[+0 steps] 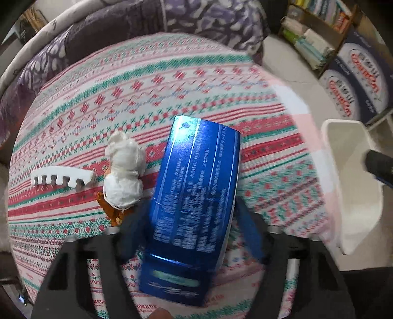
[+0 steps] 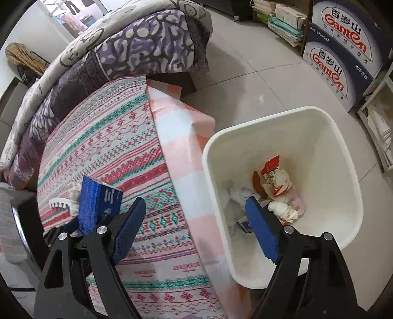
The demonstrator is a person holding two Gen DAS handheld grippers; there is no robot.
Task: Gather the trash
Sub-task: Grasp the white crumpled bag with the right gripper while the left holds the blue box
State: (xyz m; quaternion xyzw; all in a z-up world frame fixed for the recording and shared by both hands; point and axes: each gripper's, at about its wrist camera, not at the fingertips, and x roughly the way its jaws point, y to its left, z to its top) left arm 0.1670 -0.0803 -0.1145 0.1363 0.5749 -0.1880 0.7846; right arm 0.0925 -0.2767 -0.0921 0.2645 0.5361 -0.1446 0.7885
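Observation:
My left gripper [image 1: 190,218] is shut on a blue carton [image 1: 194,186] and holds it above the patterned tablecloth [image 1: 172,86]. The carton also shows in the right wrist view [image 2: 97,206]. A crumpled white tissue [image 1: 124,169] lies left of the carton on a brown wrapper [image 1: 113,208]. A white foam comb-shaped piece [image 1: 63,178] lies further left. My right gripper [image 2: 196,220] is open and empty, straddling the table edge and the white trash bin [image 2: 339,137], which holds several wrappers and tissues [image 2: 275,186]. The bin shows at the right of the left wrist view [image 1: 353,186].
A purple patterned quilt [image 2: 118,56] lies beyond the table. Blue Ganten water boxes [image 2: 343,56] and stacked books [image 2: 282,22] stand on the tiled floor [image 2: 245,81] behind the bin. A pink checked cloth [image 2: 186,152] hangs over the table's edge next to the bin.

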